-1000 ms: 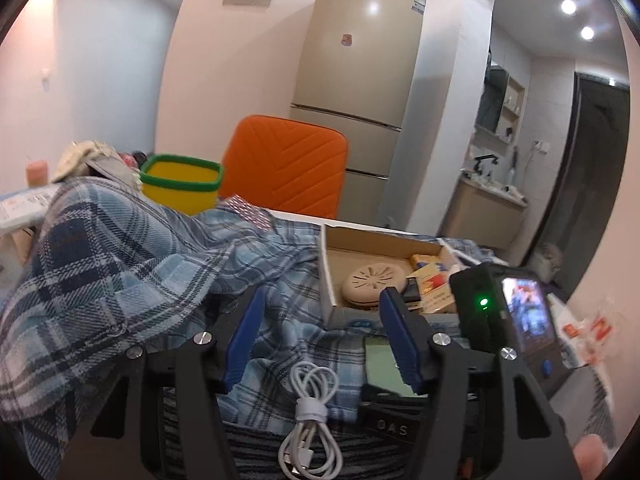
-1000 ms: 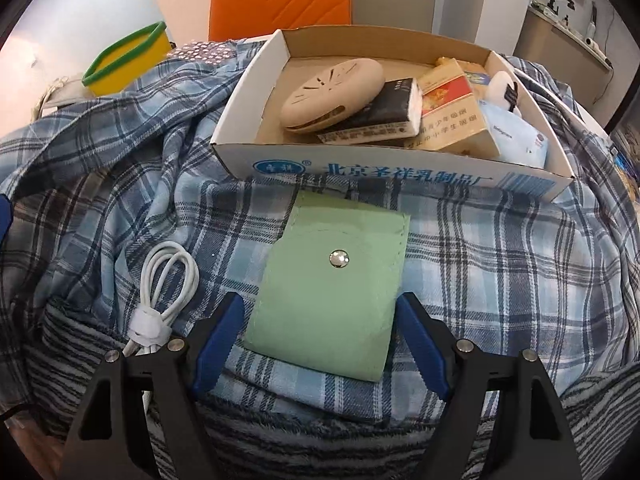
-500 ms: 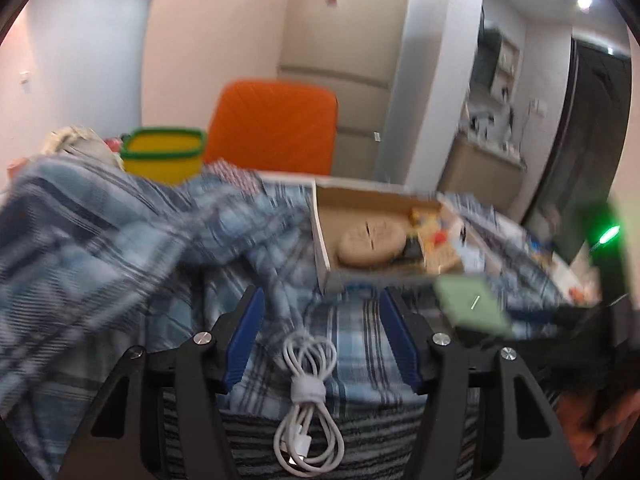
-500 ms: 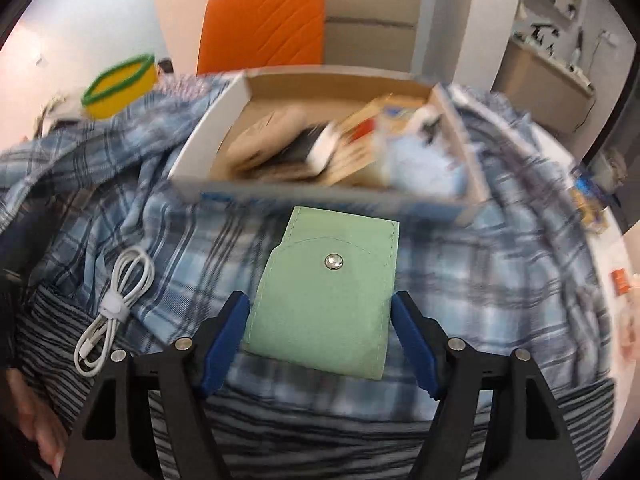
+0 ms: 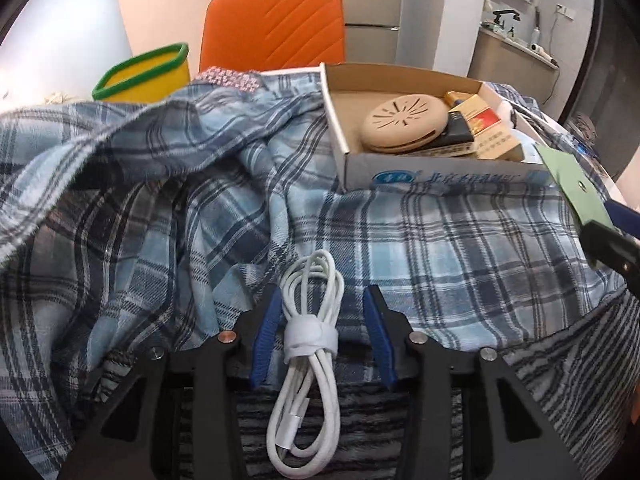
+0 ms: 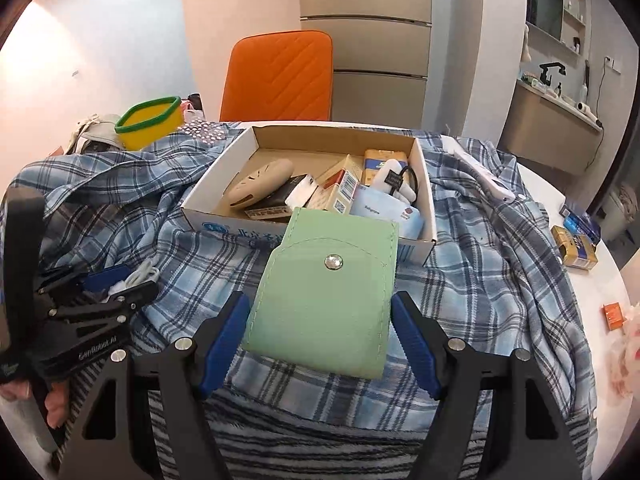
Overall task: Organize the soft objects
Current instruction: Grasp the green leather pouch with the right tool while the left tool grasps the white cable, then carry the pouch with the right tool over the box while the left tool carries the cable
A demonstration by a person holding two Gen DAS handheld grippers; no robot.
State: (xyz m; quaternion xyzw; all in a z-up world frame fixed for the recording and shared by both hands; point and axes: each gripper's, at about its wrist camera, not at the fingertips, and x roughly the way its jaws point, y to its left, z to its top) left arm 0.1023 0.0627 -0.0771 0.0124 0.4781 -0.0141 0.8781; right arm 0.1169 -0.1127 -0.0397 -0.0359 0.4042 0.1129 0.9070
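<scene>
My right gripper (image 6: 320, 320) is shut on a pale green snap pouch (image 6: 324, 292) and holds it lifted above the blue plaid shirt (image 6: 480, 264), just in front of the cardboard box (image 6: 224, 184). The pouch also shows in the left wrist view (image 5: 576, 188) at the right edge. My left gripper (image 5: 320, 320) is open, its blue pads either side of a coiled white cable (image 5: 308, 344) that lies on the plaid shirt (image 5: 160, 216). The left gripper shows in the right wrist view (image 6: 100, 284) at the left.
The box (image 5: 440, 172) holds a beige round disc (image 5: 404, 124), cigarette packs and small packets. A yellow bin with a green rim (image 5: 148, 74) and an orange chair (image 5: 276, 24) stand behind. Small boxes (image 6: 576, 246) lie on the white table at the right. A striped cloth (image 5: 560, 360) lies nearest.
My right gripper has lifted the green pouch off the shirt and raised it toward the box. My left gripper has moved forward and down around the white cable, its jaws narrower.
</scene>
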